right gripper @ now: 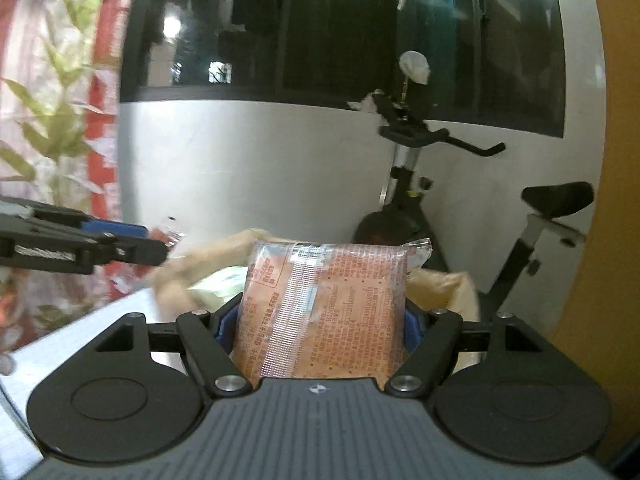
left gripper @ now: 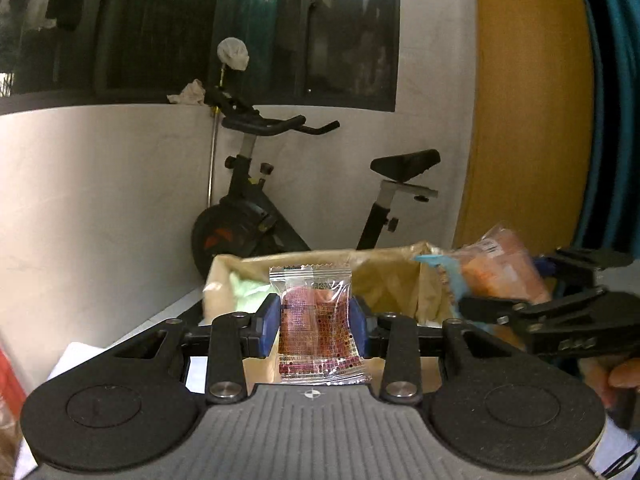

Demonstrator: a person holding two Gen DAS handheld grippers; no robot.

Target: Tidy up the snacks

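1. Left gripper (left gripper: 316, 322): clamped on a small clear packet (left gripper: 320, 322) with dark red print, both blue pads pressed on its two sides, the packet upright between them.
2. Right gripper (right gripper: 322, 326): clamped on a bigger orange snack pack (right gripper: 324, 312), held upright, its printed back side turned to the camera, a barcode label near the top edge.
3. Seen from the left wrist: the right gripper (left gripper: 520, 304) at the right edge with the orange snack pack (left gripper: 500, 268) in it, somewhat blurred; a bit of a hand (left gripper: 624, 376) under it.
4. Seen from the right wrist: the left gripper (right gripper: 152, 240) at the left edge, with only a blurred corner of the small clear packet (right gripper: 172, 236) visible at its tip.
5. Behind both packs, lower down: an open box lined with beige paper (left gripper: 380, 276), with something pale green (left gripper: 248, 292) inside, maybe another snack, too blurred to tell.
6. Further behind: a black exercise bike (left gripper: 280, 200) against a white wall (left gripper: 100, 200), under a dark window (left gripper: 240, 20).
7. At the right: a yellow panel (left gripper: 528, 100).
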